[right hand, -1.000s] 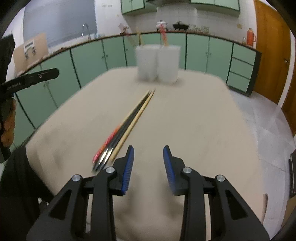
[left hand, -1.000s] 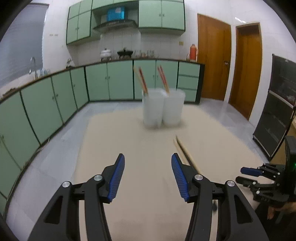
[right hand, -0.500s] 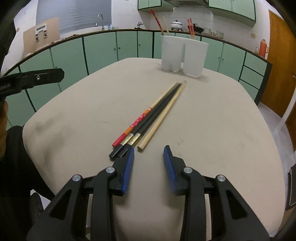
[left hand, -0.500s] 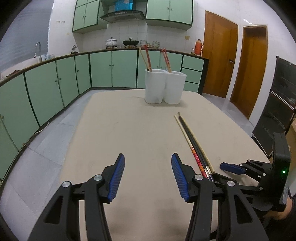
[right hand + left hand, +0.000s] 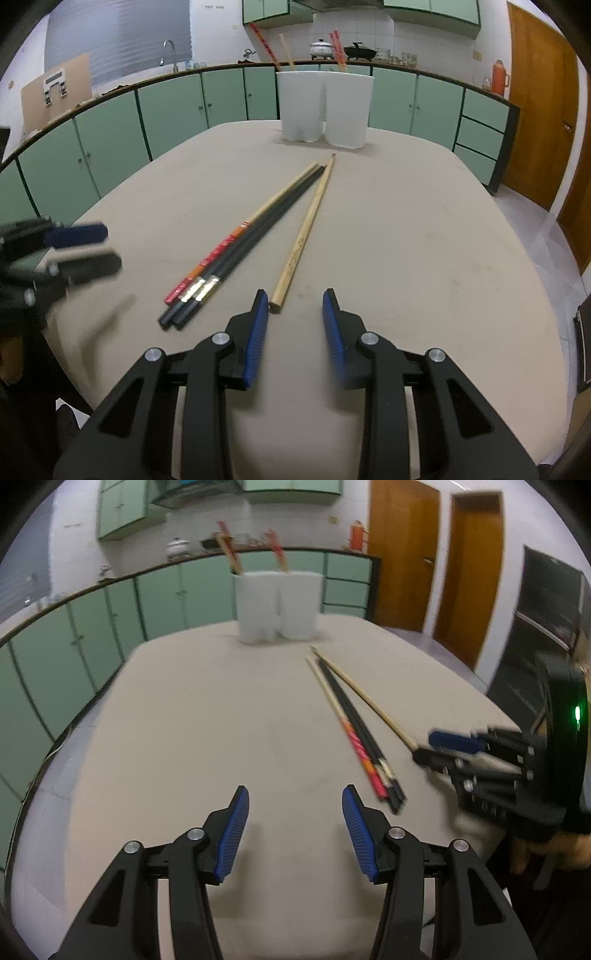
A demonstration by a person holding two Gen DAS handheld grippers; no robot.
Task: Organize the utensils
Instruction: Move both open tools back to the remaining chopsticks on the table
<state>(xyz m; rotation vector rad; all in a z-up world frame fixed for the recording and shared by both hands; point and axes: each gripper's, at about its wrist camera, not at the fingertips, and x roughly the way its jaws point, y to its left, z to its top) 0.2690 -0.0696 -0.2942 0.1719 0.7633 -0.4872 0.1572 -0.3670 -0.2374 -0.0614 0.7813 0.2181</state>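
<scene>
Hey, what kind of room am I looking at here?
Most likely a home kitchen. Green cabinets run along the walls under a counter with a sink tap and cooking pots, and the table holds chopsticks and a white utensil holder.

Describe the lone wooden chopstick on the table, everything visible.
The wooden chopstick is a plain, pale tan stick with faint marks along its middle, tapering from a thick, blunt near end to a thin far tip. It lies flat on the beige table, angled away from the bundle of black and red chopsticks; their far tips nearly meet, the near ends spread apart. Its thick end sits just ahead of the right gripper, by one pad; whether it touches is unclear. Nothing holds it.
</scene>
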